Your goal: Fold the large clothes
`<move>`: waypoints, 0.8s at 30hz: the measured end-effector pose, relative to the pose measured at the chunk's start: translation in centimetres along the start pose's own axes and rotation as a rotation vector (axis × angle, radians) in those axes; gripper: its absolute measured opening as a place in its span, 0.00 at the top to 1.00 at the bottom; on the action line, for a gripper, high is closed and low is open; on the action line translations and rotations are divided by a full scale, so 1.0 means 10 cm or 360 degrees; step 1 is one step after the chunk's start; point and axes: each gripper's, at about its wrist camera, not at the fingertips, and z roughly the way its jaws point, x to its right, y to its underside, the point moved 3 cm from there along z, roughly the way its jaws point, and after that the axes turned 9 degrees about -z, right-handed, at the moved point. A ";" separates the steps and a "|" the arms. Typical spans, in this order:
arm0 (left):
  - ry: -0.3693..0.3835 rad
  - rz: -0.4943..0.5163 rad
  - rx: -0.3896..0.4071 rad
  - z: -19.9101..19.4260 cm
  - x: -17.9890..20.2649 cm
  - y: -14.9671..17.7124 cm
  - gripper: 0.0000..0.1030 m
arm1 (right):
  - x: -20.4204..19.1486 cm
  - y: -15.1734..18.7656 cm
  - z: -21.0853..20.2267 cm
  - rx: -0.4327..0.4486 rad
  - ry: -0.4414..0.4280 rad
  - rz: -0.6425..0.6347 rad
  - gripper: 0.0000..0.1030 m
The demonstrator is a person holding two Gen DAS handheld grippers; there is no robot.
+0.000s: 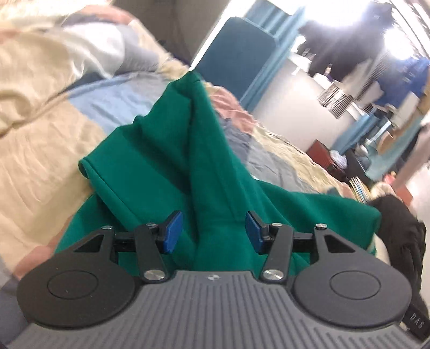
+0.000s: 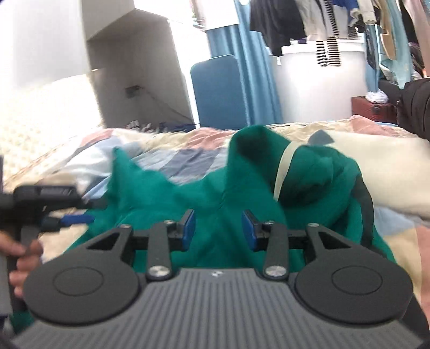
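Note:
A green garment (image 1: 166,150) lies crumpled on the bed's patchwork quilt (image 1: 40,150). In the left wrist view a raised fold of it runs up between the blue pads (image 1: 170,232) of my left gripper (image 1: 212,232). The jaws stand apart and neither pad presses on the cloth. In the right wrist view the same green garment (image 2: 204,193) is bunched, with a cream strip (image 2: 282,171) across its right-hand hump. My right gripper (image 2: 218,229) hovers over it with its jaws apart and nothing pinched. The left gripper (image 2: 78,218) shows blurred at the left edge, held by a hand (image 2: 21,257).
The quilt (image 2: 376,166) covers the whole bed. Beyond the far edge stand a blue upholstered panel (image 2: 215,91), blue curtains (image 2: 255,67) and a rail of hanging clothes (image 2: 322,21). A dark red case (image 2: 371,107) sits at the right. A black garment (image 1: 397,222) lies by the bed's edge.

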 end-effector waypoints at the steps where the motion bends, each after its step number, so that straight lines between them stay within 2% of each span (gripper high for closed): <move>1: 0.0004 -0.0028 -0.0003 0.09 -0.01 -0.02 0.44 | 0.03 -0.04 0.08 0.0001 0.0009 0.0018 0.60; 5: 0.0027 -0.0055 -0.0050 0.42 -0.02 -0.06 0.45 | 0.11 -0.12 0.36 0.0022 0.0015 0.0038 0.60; 8: 0.0086 -0.0115 -0.0083 0.59 -0.03 -0.04 0.45 | 0.20 -0.13 0.45 0.0048 0.0012 0.0050 0.60; 11: 0.0043 -0.0069 -0.0061 0.75 -0.01 -0.05 0.46 | 0.25 -0.10 0.59 0.0040 0.0006 0.0020 0.58; 15: 0.0017 -0.0010 -0.0055 0.91 -0.02 -0.03 0.58 | 0.26 0.00 0.79 0.0000 0.0004 -0.0035 0.59; 16: 0.0014 -0.0010 -0.0066 0.93 -0.03 -0.02 0.60 | 0.28 0.02 0.83 -0.0008 0.0009 -0.0045 0.60; 18: 0.0027 -0.0024 -0.0064 0.95 -0.06 -0.03 0.72 | 0.34 0.06 0.87 -0.0029 0.0026 -0.0018 0.69; 20: 0.0077 -0.0021 -0.0038 0.89 -0.05 -0.05 0.79 | 0.41 0.05 0.90 -0.0063 0.0041 0.0030 0.80; 24: 0.0235 -0.0012 0.0066 0.64 0.06 -0.14 0.82 | 0.47 -0.05 0.77 0.0002 0.0033 0.0054 0.87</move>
